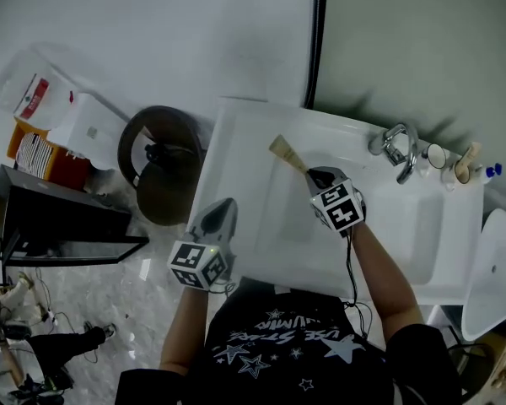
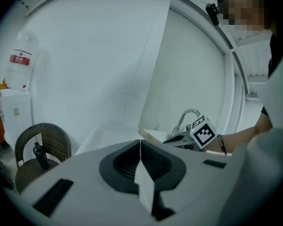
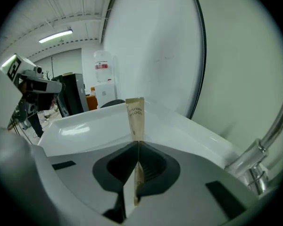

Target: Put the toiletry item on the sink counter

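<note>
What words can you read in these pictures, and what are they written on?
"TOOTH BRUSH", upside down and only partly clear: on the tan packet in the right claw.
Print on the shirt: letters and stars, too blurred to read.
Red label on the water bottle: too small to read.
Right claw's marker cube: black squares only, no words.

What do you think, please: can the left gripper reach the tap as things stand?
Probably not directly: the right gripper, shut on the packet, and its forearm lie over the basin between the left gripper and the tap.
</note>
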The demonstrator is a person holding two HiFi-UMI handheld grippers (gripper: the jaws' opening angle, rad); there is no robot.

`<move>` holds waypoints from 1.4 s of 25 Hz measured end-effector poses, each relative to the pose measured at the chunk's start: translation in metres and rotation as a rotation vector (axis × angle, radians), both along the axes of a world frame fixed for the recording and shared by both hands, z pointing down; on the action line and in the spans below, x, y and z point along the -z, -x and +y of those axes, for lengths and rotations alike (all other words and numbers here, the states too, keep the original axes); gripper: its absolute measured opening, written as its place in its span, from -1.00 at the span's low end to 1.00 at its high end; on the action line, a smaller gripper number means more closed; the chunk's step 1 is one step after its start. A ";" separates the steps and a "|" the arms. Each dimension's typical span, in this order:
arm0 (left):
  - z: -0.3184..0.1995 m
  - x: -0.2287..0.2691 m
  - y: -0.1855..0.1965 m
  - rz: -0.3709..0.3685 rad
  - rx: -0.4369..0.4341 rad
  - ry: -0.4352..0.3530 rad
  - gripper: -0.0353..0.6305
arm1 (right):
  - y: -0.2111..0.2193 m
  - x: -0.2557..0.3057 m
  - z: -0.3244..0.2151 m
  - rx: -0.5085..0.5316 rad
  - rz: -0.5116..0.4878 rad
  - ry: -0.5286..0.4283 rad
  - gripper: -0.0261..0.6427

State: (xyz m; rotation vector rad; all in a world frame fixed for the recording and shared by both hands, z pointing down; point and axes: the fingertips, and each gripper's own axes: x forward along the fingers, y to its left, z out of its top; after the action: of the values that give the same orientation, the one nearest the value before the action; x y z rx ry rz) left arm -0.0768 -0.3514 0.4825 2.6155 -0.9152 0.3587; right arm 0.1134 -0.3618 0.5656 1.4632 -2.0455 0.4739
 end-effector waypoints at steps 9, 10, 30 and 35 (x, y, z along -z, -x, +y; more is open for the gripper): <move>-0.056 -0.002 0.021 0.001 -0.081 -0.022 -0.83 | 0.009 -0.001 -0.056 -0.007 0.174 0.002 -0.87; -0.060 -0.003 0.022 -0.001 -0.089 -0.026 -0.83 | 0.010 -0.001 -0.060 -0.006 0.193 0.006 -0.87; -0.118 -0.042 0.023 0.015 -0.154 0.060 -0.83 | 0.035 -0.035 -0.147 0.267 0.460 0.112 -0.87; -0.125 -0.050 0.021 0.014 -0.153 0.080 -0.83 | 0.042 -0.044 -0.159 0.325 0.477 0.132 -0.87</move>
State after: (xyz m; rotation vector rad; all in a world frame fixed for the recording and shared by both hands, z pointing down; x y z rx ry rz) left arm -0.0980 -0.4766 0.5328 2.6170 -0.6834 0.4062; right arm 0.0710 -0.5213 0.6098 1.0182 -1.7777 0.1074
